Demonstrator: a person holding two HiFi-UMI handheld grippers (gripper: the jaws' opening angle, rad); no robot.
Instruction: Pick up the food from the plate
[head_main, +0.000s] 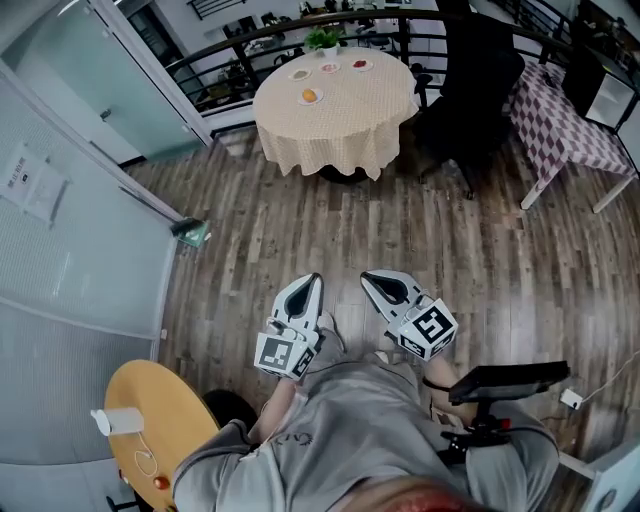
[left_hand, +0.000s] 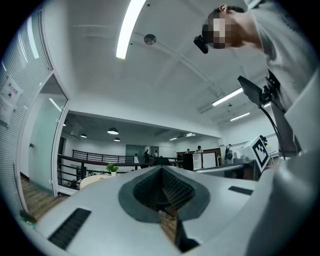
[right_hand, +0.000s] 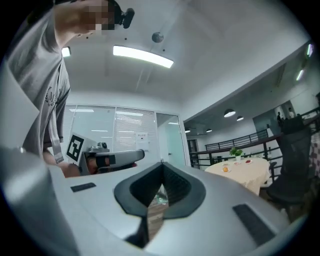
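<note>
Orange food (head_main: 309, 95) sits well ahead of the left hand-held gripper (head_main: 312, 283).

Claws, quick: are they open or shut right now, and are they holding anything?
Left claw: shut, holding nothing.
Right claw: shut, holding nothing.

The person holds both grippers close in front of the chest, side by side and just apart, both pointing level toward the far side of the room. The left gripper (head_main: 311, 280) sits on the left, its jaws pressed together tip to tip. The right gripper (head_main: 369, 278) sits on the right, angled slightly inward, its jaws likewise closed at the tips. Each marker cube faces up at the near end, against the body.
</note>
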